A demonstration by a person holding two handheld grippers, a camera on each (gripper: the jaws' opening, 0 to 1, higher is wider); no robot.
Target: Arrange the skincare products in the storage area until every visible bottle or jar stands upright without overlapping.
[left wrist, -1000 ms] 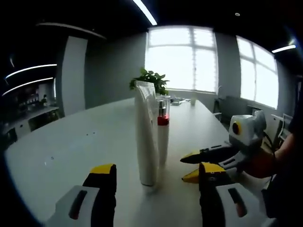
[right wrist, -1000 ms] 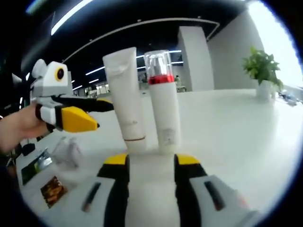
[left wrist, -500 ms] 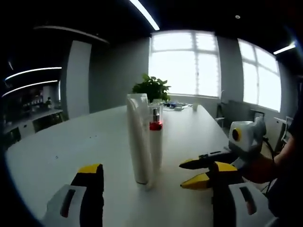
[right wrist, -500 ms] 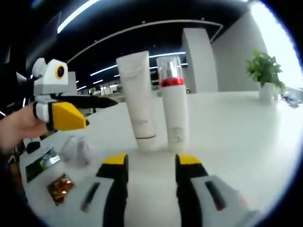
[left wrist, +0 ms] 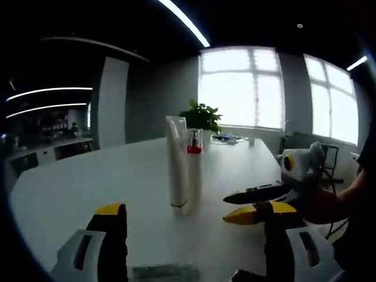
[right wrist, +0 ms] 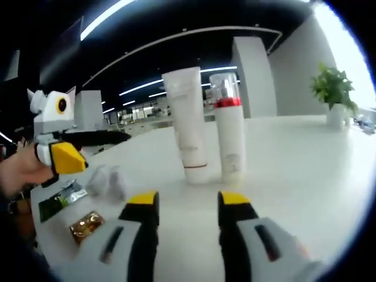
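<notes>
A white squeeze tube (left wrist: pixel 176 167) stands upright on its cap on the white table (left wrist: pixel 88 188), with a white pump bottle (left wrist: pixel 194 161) with a red band and clear cap upright right behind it. In the right gripper view the tube (right wrist: pixel 189 123) and the bottle (right wrist: pixel 229 135) stand side by side, a small gap apart. My left gripper (left wrist: pixel 194 217) is open, well short of them, nothing between its jaws. My right gripper (right wrist: pixel 187 205) is open and empty too. It enters the left gripper view as the right gripper (left wrist: pixel 228 209); the left gripper (right wrist: pixel 106 150) shows at left.
Small sachets lie on the table: clear ones (right wrist: pixel 108 179), a dark green one (right wrist: pixel 61 197), a gold one (right wrist: pixel 85 223), and a foil strip (left wrist: pixel 164 271). A potted plant (left wrist: pixel 202 114) stands at the far end. A hand (left wrist: pixel 329 205) holds the right gripper.
Both grippers have drawn back from the two upright containers, which look smaller now. The left gripper has slid leftwards in the right gripper view. More sachets have come into sight.
</notes>
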